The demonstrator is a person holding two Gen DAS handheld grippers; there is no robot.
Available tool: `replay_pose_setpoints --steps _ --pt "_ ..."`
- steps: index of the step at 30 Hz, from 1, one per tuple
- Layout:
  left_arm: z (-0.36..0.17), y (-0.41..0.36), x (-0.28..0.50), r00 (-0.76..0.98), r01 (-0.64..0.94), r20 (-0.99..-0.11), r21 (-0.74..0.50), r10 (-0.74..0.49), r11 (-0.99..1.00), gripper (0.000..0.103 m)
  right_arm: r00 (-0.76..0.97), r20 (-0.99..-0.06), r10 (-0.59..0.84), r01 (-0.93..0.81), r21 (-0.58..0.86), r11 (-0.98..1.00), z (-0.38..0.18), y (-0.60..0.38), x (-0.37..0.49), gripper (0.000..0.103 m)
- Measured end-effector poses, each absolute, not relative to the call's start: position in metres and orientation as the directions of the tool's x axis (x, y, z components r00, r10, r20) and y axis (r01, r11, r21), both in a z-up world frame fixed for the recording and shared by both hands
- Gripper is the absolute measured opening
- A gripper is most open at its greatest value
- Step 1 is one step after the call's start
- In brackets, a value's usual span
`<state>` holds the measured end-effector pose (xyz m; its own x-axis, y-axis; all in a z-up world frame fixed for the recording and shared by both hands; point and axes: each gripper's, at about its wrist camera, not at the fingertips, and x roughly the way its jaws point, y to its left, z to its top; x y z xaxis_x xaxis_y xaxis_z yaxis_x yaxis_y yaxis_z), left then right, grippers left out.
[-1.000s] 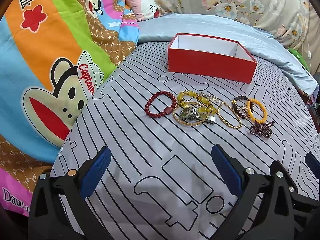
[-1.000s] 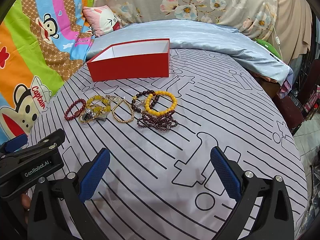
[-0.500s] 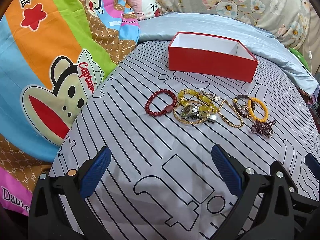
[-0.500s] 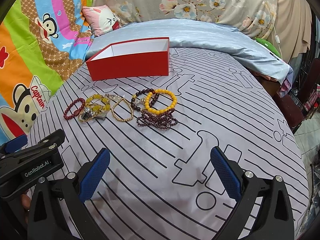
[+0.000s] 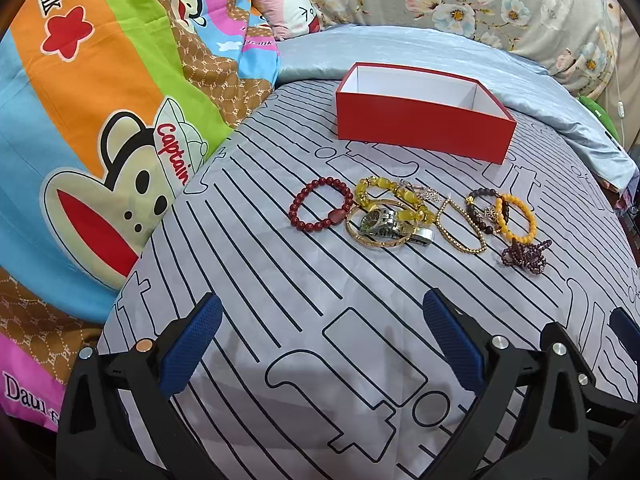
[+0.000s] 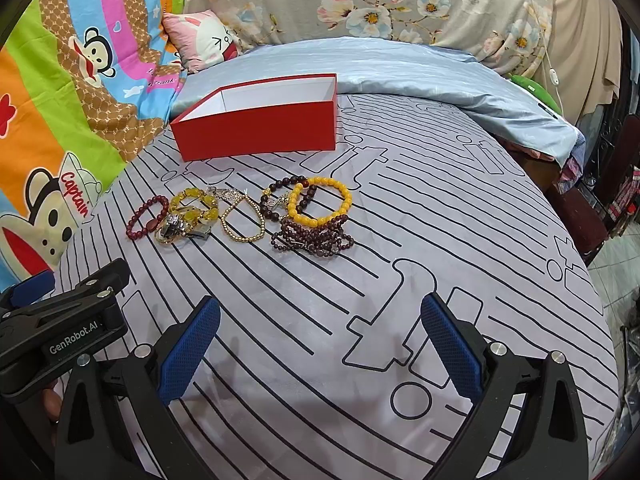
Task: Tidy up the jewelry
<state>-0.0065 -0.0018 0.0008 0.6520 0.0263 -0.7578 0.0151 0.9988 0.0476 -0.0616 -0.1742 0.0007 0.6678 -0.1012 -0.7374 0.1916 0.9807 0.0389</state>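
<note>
An open red box (image 5: 420, 130) with a white inside stands on the striped grey bedsheet, also in the right wrist view (image 6: 258, 128). In front of it lies a row of jewelry: a red bead bracelet (image 5: 320, 210) (image 6: 146, 217), a watch with gold bangle (image 5: 380, 226) (image 6: 176, 229), yellow stone bracelet (image 5: 394, 198), gold chain (image 5: 460, 226) (image 6: 243, 219), orange bead bracelet (image 5: 516, 218) (image 6: 320, 201) and dark purple beads (image 5: 524, 254) (image 6: 312, 236). My left gripper (image 5: 320, 338) and right gripper (image 6: 318, 338) are open, empty, short of the jewelry.
A colourful cartoon monkey blanket (image 5: 100, 140) lies along the left. A light blue quilt (image 6: 400, 68) and floral pillows (image 6: 380, 4) are behind the box. The bed edge drops off at right (image 6: 592, 264). The left gripper's body (image 6: 60, 320) shows at lower left.
Both grippers have crept slightly forward toward the jewelry. Their jaws stay open and nothing on the bed has moved.
</note>
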Motion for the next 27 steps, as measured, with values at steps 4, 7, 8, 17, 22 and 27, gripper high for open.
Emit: replay_pose_setpoints --steps 4,7,8,17,22,27 --pt "0.000 -0.003 -0.007 0.650 0.014 -0.760 0.049 0.028 0.999 0.098 0.667 -0.738 -0.100 0.192 0.040 0.981 0.000 -0.175 -0.062 0.098" --pt "0.000 -0.003 -0.007 0.647 0.014 -0.762 0.048 0.027 0.999 0.098 0.666 -0.739 -0.100 0.194 0.041 0.980 -0.001 -0.176 -0.062 0.098" --pt "-0.001 -0.003 -0.007 0.647 0.014 -0.762 0.048 0.028 0.999 0.098 0.666 -0.739 -0.100 0.193 0.042 0.980 -0.001 -0.175 -0.062 0.098" --pt "-0.003 -0.003 -0.005 0.644 0.013 -0.765 0.042 0.024 0.999 0.098 0.661 -0.744 -0.098 0.196 0.046 0.980 -0.006 -0.177 -0.062 0.098" --pt "-0.009 0.003 -0.001 0.620 0.036 -0.784 -0.014 -0.033 0.999 0.098 0.665 -0.741 -0.099 0.201 0.050 0.978 -0.006 -0.180 -0.061 0.098" --pt "-0.013 0.022 0.007 0.610 -0.010 -0.792 -0.044 -0.029 0.999 0.098 0.653 -0.749 -0.109 0.224 0.054 0.973 -0.011 -0.192 -0.059 0.098"
